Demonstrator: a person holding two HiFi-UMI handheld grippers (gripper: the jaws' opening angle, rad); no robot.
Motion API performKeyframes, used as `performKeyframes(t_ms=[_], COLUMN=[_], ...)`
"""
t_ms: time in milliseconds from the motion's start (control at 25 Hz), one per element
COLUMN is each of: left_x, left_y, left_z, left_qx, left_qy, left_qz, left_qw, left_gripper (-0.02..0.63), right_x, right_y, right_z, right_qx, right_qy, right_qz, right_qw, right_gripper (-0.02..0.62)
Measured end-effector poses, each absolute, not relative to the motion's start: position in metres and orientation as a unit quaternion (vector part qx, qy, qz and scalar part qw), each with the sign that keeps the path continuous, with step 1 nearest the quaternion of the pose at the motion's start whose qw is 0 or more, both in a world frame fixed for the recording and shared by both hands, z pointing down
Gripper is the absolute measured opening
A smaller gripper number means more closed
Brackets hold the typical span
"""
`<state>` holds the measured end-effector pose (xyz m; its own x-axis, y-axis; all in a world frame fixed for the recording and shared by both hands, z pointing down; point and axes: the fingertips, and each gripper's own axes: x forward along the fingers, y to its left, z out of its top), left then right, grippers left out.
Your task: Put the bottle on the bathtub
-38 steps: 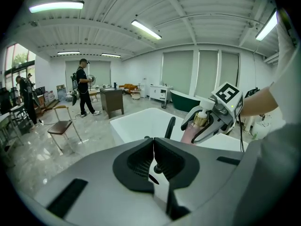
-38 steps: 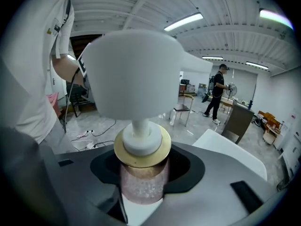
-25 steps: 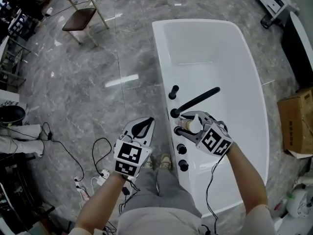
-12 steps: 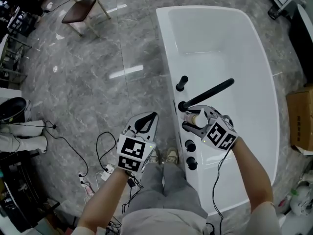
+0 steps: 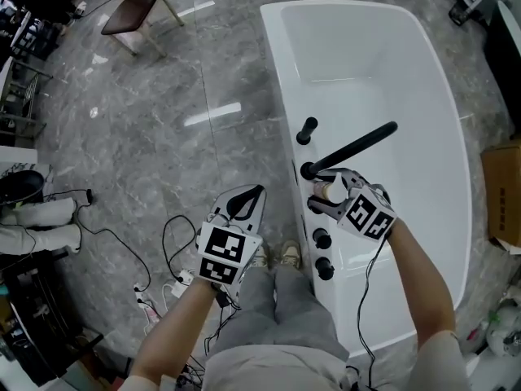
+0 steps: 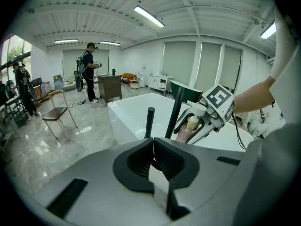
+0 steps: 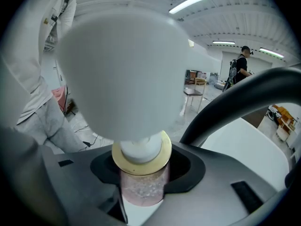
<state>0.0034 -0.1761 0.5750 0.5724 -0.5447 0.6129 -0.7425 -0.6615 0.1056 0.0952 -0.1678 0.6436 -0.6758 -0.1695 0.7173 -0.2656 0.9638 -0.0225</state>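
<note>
The right gripper [image 5: 324, 191] clamps the pink bottle [image 7: 141, 185] over the bathtub [image 5: 456, 137] rim. The left gripper [image 6: 152, 148] has its 2 jaws pressed together, empty.

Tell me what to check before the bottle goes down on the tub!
1. Grip: the right tongs squeeze the pink bottle on both sides. Ok.
2. Left tongs out of the way: shut, empty, over the floor beside the bathtub. Ok.
3. Bottle upright: pump top is up in the left gripper view. Ok.
4. Bare landing spot: the black spout and knobs crowd the ledge, and the spot under the bottle is hidden. Cannot tell.
5. Bottle touching the ledge: its bottom is hidden. Cannot tell.
</note>
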Motion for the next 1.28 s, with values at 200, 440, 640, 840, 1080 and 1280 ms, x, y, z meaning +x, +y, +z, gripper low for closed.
performKeyframes(t_ms=[200, 440, 640, 840, 1080, 1280], left_x=[0.004, 0.008, 0.01, 0.011, 0.01, 0.01], left_y=[-0.167, -0.159, -0.154, -0.151, -0.15, -0.151], left_z=[0.581, 0.587, 0.582, 0.583, 0.585, 0.586], left_qx=[0.869, 0.866, 0.869, 0.869, 0.868, 0.869], left_qy=[-0.362, -0.357, -0.35, -0.348, -0.345, -0.342], left_qz=[0.284, 0.292, 0.294, 0.296, 0.301, 0.302], left_qw=[0.183, 0.191, 0.188, 0.19, 0.191, 0.19], left_gripper=[0.02, 0.02, 0.02, 0.02, 0.02, 0.02], right_x=[0.096, 0.106, 0.112, 0.113, 0.119, 0.126], right_y=[-0.17, -0.182, -0.186, -0.184, -0.19, -0.193], right_z=[0.644, 0.651, 0.65, 0.653, 0.656, 0.651], right_qx=[0.122, 0.181, 0.205, 0.211, 0.242, 0.258], right_qy=[-0.915, -0.905, -0.9, -0.895, -0.883, -0.885], right_qz=[0.07, 0.119, 0.118, 0.117, 0.142, 0.149], right_qw=[0.378, 0.368, 0.366, 0.376, 0.376, 0.358], right_gripper=[0.23, 0.27, 0.259, 0.302, 0.358, 0.359])
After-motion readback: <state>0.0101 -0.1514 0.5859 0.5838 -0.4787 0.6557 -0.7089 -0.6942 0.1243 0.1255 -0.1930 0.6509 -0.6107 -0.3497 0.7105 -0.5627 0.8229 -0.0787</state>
